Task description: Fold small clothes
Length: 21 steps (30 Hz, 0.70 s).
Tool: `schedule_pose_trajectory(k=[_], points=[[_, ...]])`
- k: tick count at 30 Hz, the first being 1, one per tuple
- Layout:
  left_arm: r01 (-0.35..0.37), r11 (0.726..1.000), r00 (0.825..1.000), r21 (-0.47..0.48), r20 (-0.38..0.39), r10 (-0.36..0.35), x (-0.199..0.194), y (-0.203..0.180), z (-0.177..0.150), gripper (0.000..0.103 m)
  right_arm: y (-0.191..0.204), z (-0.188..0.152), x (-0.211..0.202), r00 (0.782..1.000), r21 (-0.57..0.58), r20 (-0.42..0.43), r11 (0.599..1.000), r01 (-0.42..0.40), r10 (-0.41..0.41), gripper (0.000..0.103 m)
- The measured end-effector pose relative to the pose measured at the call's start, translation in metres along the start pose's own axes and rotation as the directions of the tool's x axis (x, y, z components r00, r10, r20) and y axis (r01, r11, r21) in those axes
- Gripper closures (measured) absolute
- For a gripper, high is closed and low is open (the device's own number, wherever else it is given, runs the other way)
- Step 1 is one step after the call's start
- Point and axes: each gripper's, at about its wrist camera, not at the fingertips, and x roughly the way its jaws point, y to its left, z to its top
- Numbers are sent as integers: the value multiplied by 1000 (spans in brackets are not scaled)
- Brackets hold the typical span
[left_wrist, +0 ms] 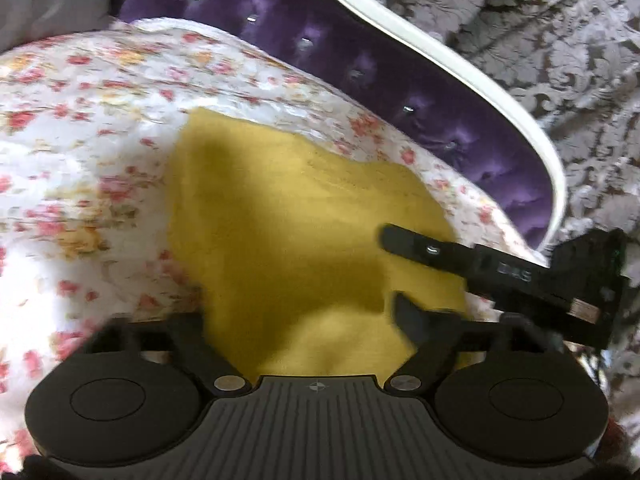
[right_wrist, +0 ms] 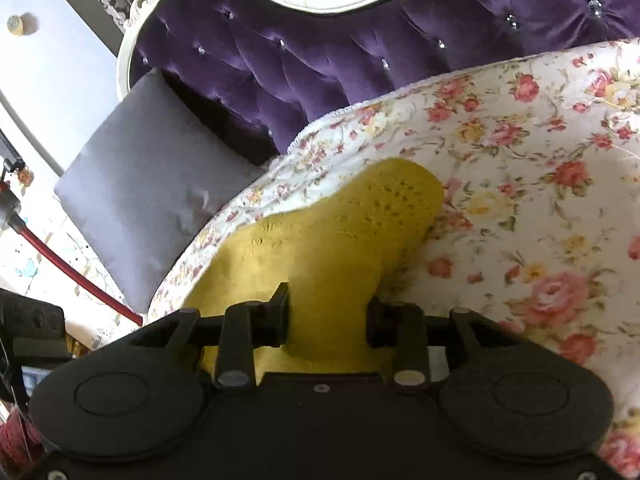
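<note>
A small yellow knitted garment point(left_wrist: 296, 216) lies on a floral bedspread point(left_wrist: 88, 128). In the left wrist view it fills the middle, and my left gripper point(left_wrist: 298, 320) hangs over its near edge with jaws wide apart; only one finger point(left_wrist: 420, 328) shows clearly. The right gripper point(left_wrist: 436, 276) reaches in from the right over the garment's right edge. In the right wrist view the garment point(right_wrist: 344, 236) runs from between my right gripper's point(right_wrist: 328, 316) fingers up to a rounded end. The fingers stand apart with yellow cloth between them; no grip is visible.
A purple tufted headboard point(right_wrist: 320, 52) with a white carved frame point(left_wrist: 472, 80) stands behind the bed. A grey cushion point(right_wrist: 148, 200) leans at the bed's left side. A red hose point(right_wrist: 72, 272) lies on the floor at left. Patterned wallpaper point(left_wrist: 560, 40) is beyond.
</note>
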Motion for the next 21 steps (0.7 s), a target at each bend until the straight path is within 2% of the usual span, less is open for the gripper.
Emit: schedule_pose_trajectory(k=[1,4,11,21], points=[[-30,999,1000,16,-2,30,-2,0,0,63,1,-1,-3,1000,-2,3,1000,8,-8,60],[17,1000,999,-9,-26,-18,-12,5,-2,76,9,-2,-15,999,-19,0,998,53,-53,62],[98,995,993,17,-74,-97,-34,-25,-27,78,16,-17,-57,992,-8,-43,993,115,-116,64],[182,983,969,29,-176,-174,-56,-59,-99,78,12,-65,-124,987,29,-93,990,135,-131,63]])
